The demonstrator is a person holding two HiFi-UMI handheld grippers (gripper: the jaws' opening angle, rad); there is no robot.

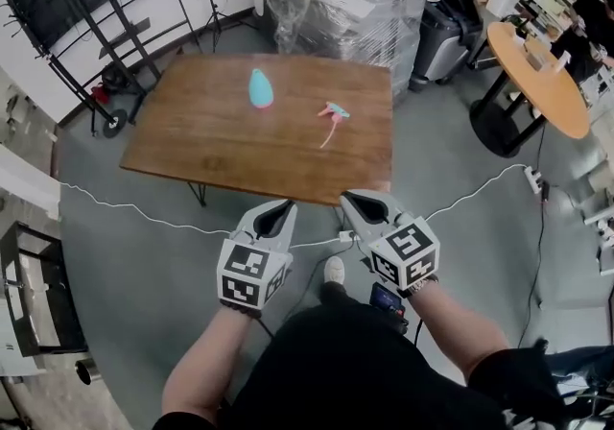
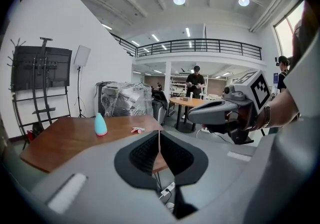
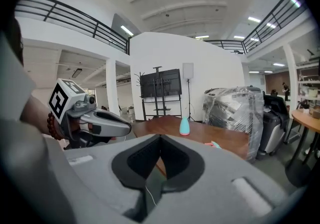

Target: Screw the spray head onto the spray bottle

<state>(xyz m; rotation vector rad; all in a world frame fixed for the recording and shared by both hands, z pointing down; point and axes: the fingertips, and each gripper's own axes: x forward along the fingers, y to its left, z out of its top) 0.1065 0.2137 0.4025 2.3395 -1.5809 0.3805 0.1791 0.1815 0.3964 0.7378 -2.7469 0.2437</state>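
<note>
A teal spray bottle (image 1: 260, 88) without its head stands upright on the brown wooden table (image 1: 221, 145), left of centre. The spray head (image 1: 335, 113), pink and teal with a thin tube, lies flat on the table to the bottle's right. Both show small in the gripper views: bottle (image 2: 100, 124) (image 3: 185, 126), spray head (image 2: 137, 130) (image 3: 216, 144). My left gripper (image 1: 276, 210) and right gripper (image 1: 357, 203) hang side by side short of the table's near edge, well away from both objects. Each has its jaws shut with nothing between them.
A plastic-wrapped machine (image 1: 345, 1) stands behind the table. A black TV stand (image 1: 91, 6) is at the far left, a round orange table (image 1: 539, 73) with a seated person at the right. A white cable (image 1: 144, 215) runs across the floor below the table's near edge.
</note>
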